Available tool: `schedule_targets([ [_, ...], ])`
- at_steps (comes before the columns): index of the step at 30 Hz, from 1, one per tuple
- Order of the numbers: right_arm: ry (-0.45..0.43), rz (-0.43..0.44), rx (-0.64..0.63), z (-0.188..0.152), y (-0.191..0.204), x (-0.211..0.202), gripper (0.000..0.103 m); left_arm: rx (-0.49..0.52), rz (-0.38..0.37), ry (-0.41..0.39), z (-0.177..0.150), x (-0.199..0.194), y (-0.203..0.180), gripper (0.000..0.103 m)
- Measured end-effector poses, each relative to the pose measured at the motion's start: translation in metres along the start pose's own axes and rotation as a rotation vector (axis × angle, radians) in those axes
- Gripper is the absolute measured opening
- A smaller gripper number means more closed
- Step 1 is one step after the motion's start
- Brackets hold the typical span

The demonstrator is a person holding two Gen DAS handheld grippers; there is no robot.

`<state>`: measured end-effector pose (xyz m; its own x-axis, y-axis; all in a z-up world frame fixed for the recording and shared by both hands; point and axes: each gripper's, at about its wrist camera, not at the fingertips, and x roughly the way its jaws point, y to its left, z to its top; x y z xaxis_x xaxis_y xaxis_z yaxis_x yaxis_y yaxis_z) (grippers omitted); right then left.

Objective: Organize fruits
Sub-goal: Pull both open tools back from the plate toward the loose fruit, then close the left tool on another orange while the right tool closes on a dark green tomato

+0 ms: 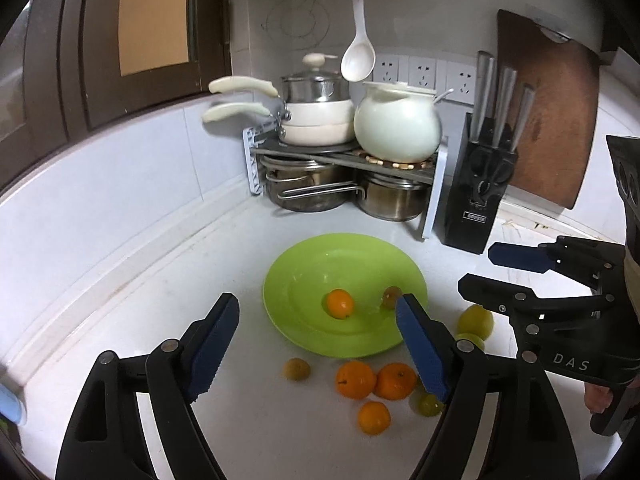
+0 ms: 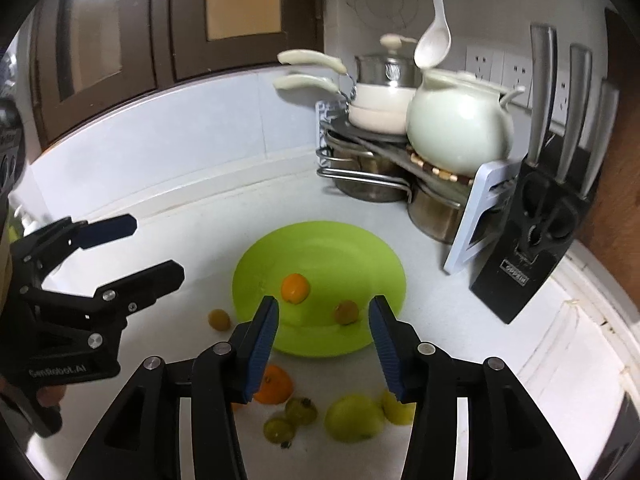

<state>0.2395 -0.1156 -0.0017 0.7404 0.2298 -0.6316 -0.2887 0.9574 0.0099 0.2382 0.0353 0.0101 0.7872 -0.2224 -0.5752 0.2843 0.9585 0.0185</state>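
Green plate [image 1: 316, 344] holds 2 small fruits; the rest lie on counter just in front of plate. Left gripper [image 1: 318, 344] & right gripper [image 2: 324, 344] both spread wide, holding nothing. Next: straddle one orange [image 1: 355, 379], close gently, lift w/o nudging neighbours
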Motion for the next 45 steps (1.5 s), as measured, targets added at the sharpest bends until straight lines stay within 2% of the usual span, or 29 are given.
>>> schedule_targets([
  [3, -0.022, -0.001, -0.007, -0.006, 0.006, -0.014, 0.052, 0.012, -0.002, -0.019, -0.007, -0.013, -0.001, 0.081],
  [9, -0.053, 0.015, 0.006, -0.022, 0.017, -0.031, 0.053, 0.024, -0.006, -0.062, -0.021, -0.029, 0.002, 0.08],
  [19, -0.036, -0.019, -0.009, -0.046, 0.036, -0.035, 0.055, 0.1, -0.058, -0.047, -0.046, -0.031, 0.003, 0.08],
  [25, 0.008, -0.033, -0.019, -0.06, 0.042, -0.029, 0.055, 0.157, -0.093, -0.029, -0.06, -0.022, -0.001, 0.08],
  [32, 0.054, -0.006, -0.025, -0.075, 0.043, -0.017, 0.055, 0.207, -0.111, -0.01, -0.073, -0.011, -0.007, 0.079],
  [45, 0.169, 0.046, 0.029, -0.096, 0.033, 0.019, 0.054, 0.273, -0.188, 0.096, -0.097, 0.029, -0.021, 0.066],
])
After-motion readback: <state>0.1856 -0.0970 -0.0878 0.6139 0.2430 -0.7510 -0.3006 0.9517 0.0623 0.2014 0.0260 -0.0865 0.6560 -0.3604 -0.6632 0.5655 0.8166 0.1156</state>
